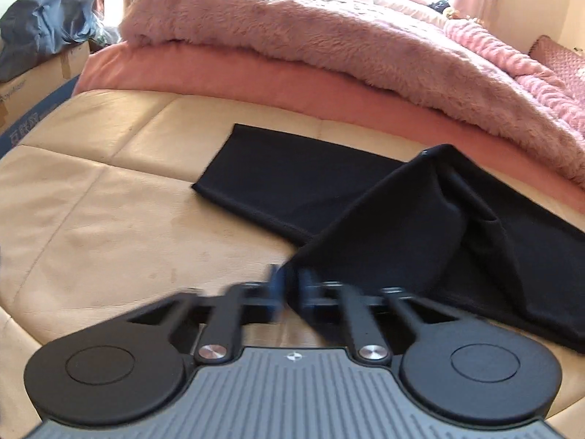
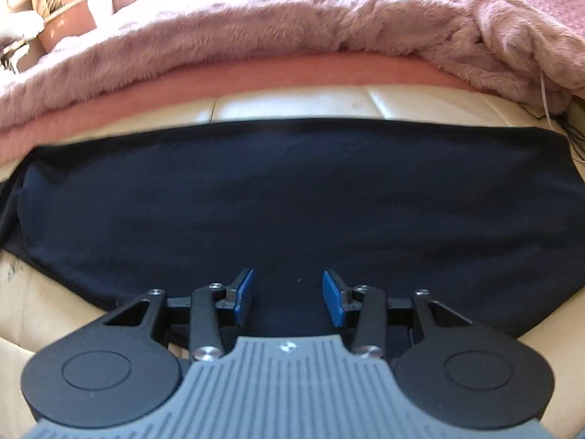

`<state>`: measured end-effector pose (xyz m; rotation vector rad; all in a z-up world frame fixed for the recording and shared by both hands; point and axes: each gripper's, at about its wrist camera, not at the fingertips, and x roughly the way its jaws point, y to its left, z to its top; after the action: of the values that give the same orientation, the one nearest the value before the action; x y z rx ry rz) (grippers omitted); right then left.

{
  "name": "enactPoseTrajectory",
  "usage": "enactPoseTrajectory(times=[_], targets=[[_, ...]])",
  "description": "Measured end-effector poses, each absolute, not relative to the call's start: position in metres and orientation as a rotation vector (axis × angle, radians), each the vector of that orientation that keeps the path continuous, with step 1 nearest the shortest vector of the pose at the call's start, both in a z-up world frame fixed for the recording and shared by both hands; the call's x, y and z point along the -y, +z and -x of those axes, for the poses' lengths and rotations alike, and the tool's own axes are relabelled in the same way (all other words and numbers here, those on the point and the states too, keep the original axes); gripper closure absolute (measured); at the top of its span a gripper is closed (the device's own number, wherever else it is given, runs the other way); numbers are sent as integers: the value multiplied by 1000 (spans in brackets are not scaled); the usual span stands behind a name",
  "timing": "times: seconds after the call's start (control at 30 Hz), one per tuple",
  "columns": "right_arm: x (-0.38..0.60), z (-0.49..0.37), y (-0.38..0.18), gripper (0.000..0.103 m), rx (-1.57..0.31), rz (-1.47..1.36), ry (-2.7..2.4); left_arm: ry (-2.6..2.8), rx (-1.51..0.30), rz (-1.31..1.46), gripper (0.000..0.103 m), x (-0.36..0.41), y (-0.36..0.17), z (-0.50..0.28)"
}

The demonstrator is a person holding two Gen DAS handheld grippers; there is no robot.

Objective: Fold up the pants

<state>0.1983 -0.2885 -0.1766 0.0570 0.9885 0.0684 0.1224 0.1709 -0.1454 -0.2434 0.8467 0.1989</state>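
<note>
- Black pants (image 1: 292,183) lie on a cream leather surface (image 1: 109,190) stitched into panels, seen from the left wrist camera.
- One leg lies flat, its hem end pointing to the far left.
- Left gripper (image 1: 289,285) is blurred at the near centre; its blue-padded fingers (image 1: 275,285) are clenched on a corner of the black fabric.
- From that pinch the cloth rises as a lifted flap to a peak at the right, above the flat leg.
- Pink fluffy blanket (image 1: 292,33) is heaped along the far edge, over a smoother pink layer (image 1: 204,73).
- Blue-grey bag (image 1: 44,25) sits on cardboard boxes (image 1: 40,73) at the far left.
- From the right wrist camera, the pants (image 2: 292,197) spread wide and flat from left to right across the cream surface (image 2: 44,292).
- Right gripper (image 2: 289,298) is released: its two blue pads (image 2: 244,294) stand well apart, with black fabric seen between them.
- Whether those pads touch the cloth cannot be told.
- Pink blanket (image 2: 256,25) fills the far side of this view too.
</note>
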Motion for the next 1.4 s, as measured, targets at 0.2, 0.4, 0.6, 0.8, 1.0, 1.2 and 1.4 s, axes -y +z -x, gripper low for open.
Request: enactPoseTrajectory(times=[0.2, 0.4, 0.6, 0.8, 1.0, 1.2, 1.4], targets=[[273, -194, -180, 60, -991, 6, 69, 191, -745, 289, 102, -177, -117, -120], [275, -197, -179, 60, -1001, -1, 74, 158, -697, 199, 102, -191, -67, -144], [277, -200, -178, 60, -1011, -13, 77, 147, -804, 94, 102, -216, -36, -217], [279, -204, -178, 60, -1025, -23, 90, 161, -943, 31, 102, -240, -57, -282], [281, -209, -178, 59, -1039, -19, 98, 221, -990, -27, 97, -237, -100, -303], [279, -210, -178, 59, -1043, -3, 101, 233, -953, 45, 87, -241, -97, -280], [277, -205, -169, 61, -1019, 8, 93, 177, -991, 364, 74, -257, -96, -230]])
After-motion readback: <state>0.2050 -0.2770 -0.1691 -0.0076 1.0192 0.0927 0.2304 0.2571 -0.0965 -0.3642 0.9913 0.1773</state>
